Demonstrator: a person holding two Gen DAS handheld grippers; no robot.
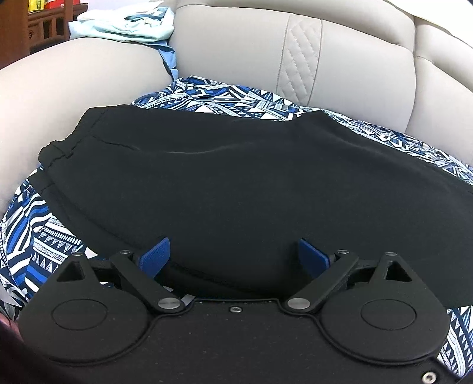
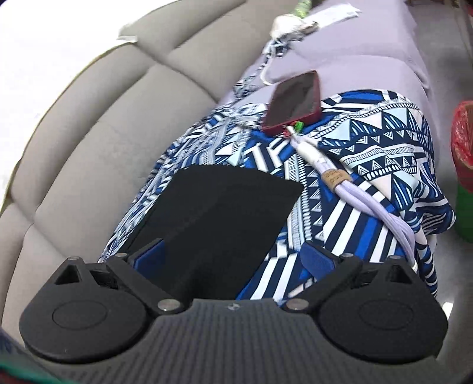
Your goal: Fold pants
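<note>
Beyond the black pants (image 2: 218,212), a red phone (image 2: 292,103) and its lilac cable (image 2: 354,189) lie across the patterned cloth (image 2: 384,141) far right; the sofa backrest (image 1: 266,53) walls off the far side.

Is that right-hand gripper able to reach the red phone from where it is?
Probably yes. The right gripper is open over the black pants, and only patterned cloth and a lilac cable lie before the phone.

Support: my beige padded leather sofa (image 1: 230,56).
Directly on it: blue-and-white geometric patterned cloth (image 2: 363,147), light blue crumpled garment (image 1: 127,26) on the armrest.
</note>
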